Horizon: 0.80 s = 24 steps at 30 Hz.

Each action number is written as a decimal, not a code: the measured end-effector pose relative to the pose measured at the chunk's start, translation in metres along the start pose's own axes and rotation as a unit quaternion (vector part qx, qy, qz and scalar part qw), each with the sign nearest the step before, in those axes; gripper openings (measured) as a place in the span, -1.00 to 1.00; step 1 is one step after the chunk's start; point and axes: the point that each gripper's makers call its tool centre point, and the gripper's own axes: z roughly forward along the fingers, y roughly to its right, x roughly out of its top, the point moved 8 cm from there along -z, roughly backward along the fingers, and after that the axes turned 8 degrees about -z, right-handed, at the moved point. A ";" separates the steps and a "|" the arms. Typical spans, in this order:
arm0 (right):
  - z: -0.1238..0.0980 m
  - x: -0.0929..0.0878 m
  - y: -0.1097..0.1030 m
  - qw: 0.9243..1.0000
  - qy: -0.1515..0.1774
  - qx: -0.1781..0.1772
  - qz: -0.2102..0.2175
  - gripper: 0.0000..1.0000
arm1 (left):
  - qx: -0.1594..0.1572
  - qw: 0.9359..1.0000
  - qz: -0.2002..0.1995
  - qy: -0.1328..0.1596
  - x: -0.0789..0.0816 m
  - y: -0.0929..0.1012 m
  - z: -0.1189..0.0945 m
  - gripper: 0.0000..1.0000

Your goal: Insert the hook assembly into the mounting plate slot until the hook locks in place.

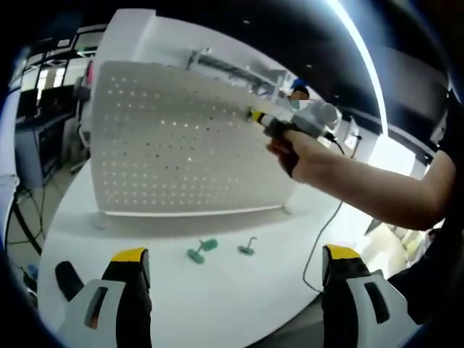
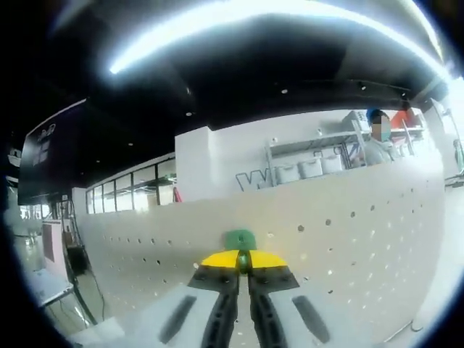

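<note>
White pegboard [image 1: 181, 145] is standing upright on the table [image 1: 239, 290], and the left tongs [image 1: 235, 272] are hanging spread wide and empty in front of it. Two green hooks [image 1: 201, 251] are lying on the table near its base. Up at the board's right edge, the right tongs [image 2: 243, 262] are pinching a green hook piece [image 2: 240, 239] right against the holes.
</note>
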 end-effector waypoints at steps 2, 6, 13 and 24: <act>0.000 0.000 0.000 1.000 -0.001 -0.002 0.003 -0.99 | 0.001 1.000 0.000 0.000 0.000 0.000 0.000 1.00; 0.000 0.000 0.001 1.000 0.001 -0.004 0.016 -0.98 | 0.002 1.000 -0.002 0.002 -0.001 0.000 -0.001 1.00; -0.001 -0.001 0.002 0.999 -0.030 0.009 0.019 -0.87 | -0.001 1.000 0.001 0.001 0.000 0.002 -0.001 1.00; -0.004 0.011 0.009 0.999 -0.034 0.019 0.032 -0.68 | -0.002 1.000 0.007 0.007 0.003 0.007 -0.004 1.00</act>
